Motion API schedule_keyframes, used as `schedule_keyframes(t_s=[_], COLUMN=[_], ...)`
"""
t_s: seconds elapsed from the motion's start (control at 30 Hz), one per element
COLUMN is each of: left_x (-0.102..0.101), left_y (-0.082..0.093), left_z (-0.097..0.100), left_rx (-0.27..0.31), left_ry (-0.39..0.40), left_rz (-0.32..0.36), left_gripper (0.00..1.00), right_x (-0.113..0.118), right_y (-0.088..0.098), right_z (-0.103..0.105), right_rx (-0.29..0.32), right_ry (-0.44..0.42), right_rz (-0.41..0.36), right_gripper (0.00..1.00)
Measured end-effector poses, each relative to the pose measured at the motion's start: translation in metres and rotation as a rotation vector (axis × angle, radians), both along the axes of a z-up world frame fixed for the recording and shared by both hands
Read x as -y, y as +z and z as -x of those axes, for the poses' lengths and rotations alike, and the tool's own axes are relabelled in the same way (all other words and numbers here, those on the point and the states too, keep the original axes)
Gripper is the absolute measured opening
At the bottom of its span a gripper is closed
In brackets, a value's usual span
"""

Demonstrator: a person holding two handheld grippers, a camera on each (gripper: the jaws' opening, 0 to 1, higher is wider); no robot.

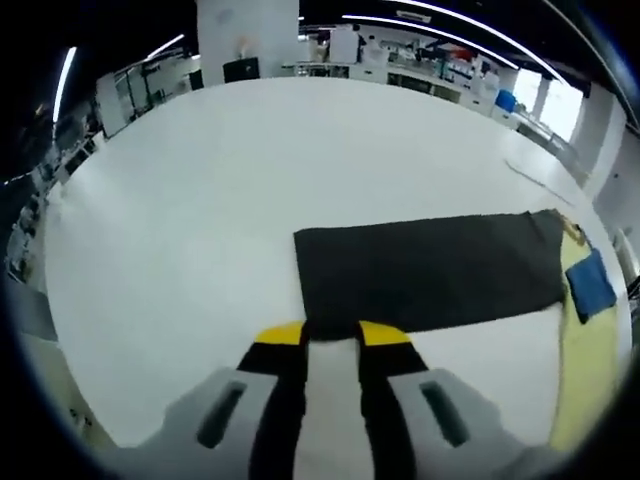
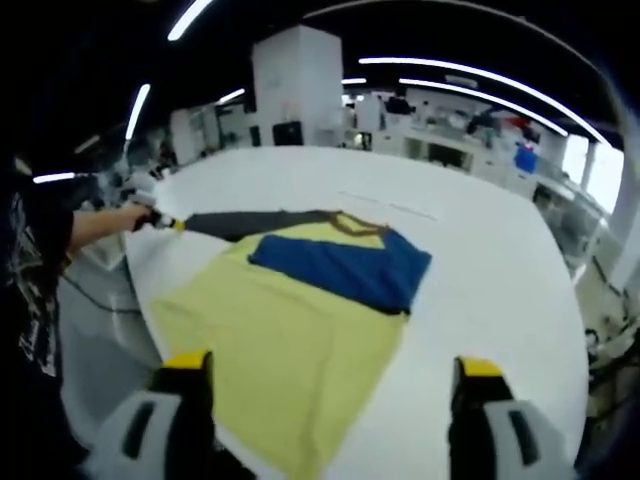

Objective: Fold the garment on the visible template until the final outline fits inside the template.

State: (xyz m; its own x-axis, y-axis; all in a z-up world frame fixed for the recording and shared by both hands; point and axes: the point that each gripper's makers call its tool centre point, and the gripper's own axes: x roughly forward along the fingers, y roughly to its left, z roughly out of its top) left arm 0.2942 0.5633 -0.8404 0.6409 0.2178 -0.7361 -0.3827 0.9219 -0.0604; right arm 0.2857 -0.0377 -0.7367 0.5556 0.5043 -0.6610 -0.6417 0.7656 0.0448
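A: Where is the garment (image 2: 300,320) lying?

B: It is lying flat on the white table (image 2: 480,260). In the right gripper view it is showing a yellow body, a blue panel (image 2: 340,265) and a dark sleeve (image 1: 430,270) stretching toward the person's hand (image 2: 140,215).

A: What is the left gripper (image 1: 330,335) doing?

B: Its fingers (image 1: 285,340) are sitting close together at the sleeve's near edge; whether they are pinching cloth, one cannot tell.

A: And the right gripper (image 2: 330,375)?

B: Its fingers (image 2: 185,370) are standing wide apart, holding nothing, above the yellow part.
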Motion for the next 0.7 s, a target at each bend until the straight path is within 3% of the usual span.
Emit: schedule_keyframes(t_s=[0.2, 0.7], left_x=[-0.001, 0.014], left_y=[0.002, 0.026], left_z=[-0.003, -0.016], left_rx=[0.023, 0.065], left_ry=[0.002, -0.051], left_rz=[0.009, -0.012], left_gripper=[0.02, 0.01], right_x=[0.000, -0.007], right_y=[-0.003, 0.000], right_z=[0.002, 0.003], right_rx=[-0.006, 0.004], right_ry=[-0.011, 0.004], right_rz=[0.000, -0.019], right_gripper=[0.99, 0.99])
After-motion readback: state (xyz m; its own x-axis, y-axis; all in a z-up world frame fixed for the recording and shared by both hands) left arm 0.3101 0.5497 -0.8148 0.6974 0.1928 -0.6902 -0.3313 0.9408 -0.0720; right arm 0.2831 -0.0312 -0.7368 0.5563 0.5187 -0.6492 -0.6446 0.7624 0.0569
